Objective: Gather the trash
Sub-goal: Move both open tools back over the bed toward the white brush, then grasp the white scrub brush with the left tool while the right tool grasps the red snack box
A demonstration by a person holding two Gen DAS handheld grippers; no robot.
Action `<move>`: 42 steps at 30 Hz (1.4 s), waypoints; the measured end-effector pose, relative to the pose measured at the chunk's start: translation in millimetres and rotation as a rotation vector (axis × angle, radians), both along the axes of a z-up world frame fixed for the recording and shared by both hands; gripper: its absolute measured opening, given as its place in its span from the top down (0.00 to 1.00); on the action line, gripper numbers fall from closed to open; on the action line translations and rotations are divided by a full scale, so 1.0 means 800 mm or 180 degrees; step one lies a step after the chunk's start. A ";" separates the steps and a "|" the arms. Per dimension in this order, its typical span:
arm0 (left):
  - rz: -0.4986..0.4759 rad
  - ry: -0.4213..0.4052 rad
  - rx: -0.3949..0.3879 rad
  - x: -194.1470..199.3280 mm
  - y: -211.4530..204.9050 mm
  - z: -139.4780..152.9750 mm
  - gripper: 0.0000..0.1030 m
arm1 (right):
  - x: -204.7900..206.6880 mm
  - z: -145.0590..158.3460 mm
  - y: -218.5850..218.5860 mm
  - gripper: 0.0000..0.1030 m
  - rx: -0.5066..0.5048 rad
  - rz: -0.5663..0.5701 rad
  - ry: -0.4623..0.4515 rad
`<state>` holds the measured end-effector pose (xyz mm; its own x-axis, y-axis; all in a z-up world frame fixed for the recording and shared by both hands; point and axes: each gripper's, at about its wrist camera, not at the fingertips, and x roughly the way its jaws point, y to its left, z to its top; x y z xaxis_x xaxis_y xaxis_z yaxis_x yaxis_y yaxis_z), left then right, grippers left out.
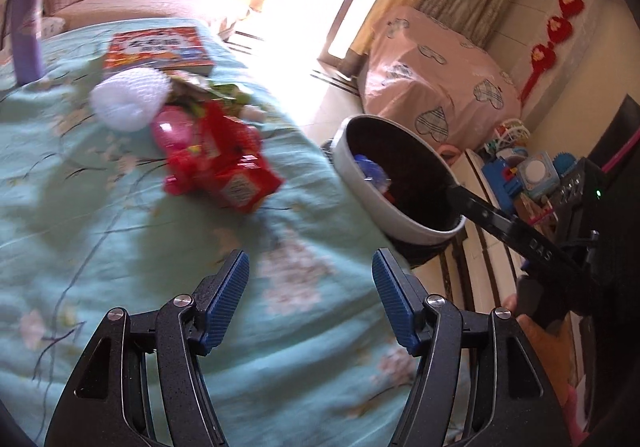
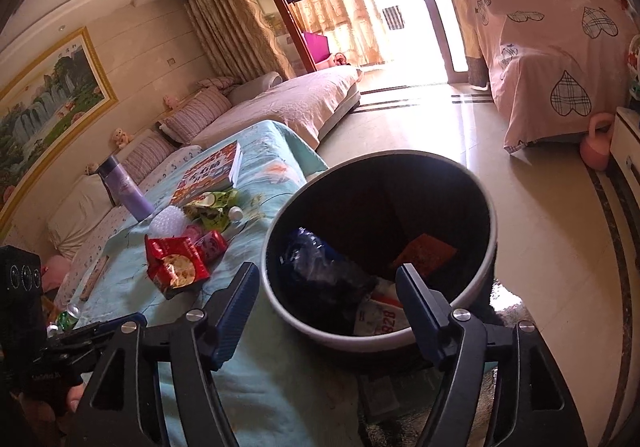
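Left hand-held gripper (image 1: 310, 275) hangs open and empty over the teal-covered worktop (image 1: 120, 247); right hand-held gripper (image 2: 328, 287) gapes empty above the trash bin (image 2: 280, 287).

Red wrappers (image 1: 228, 167) motion-blurred; bin (image 2: 380, 243) bottom in shadow.

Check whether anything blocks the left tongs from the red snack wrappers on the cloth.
Nothing visible does. The left tongs stand open over bare turquoise cloth, and the red wrappers lie ahead with only cloth between.
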<state>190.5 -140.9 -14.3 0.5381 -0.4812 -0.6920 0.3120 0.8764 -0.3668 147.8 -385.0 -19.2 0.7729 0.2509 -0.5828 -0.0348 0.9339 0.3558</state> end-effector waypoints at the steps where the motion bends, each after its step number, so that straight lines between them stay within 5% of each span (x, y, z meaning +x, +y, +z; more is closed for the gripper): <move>1: 0.0045 0.0013 -0.0006 -0.001 0.008 -0.002 0.37 | -0.002 -0.001 0.008 0.26 0.0002 0.0035 0.0005; 23: 0.0738 0.0104 0.0110 0.007 0.140 -0.030 0.37 | 0.017 -0.010 0.144 0.13 -0.0072 0.0659 0.0069; 42: 0.0794 -0.0028 0.0589 0.180 0.158 -0.042 0.37 | 0.087 -0.016 0.194 0.13 -0.0094 0.0854 0.0090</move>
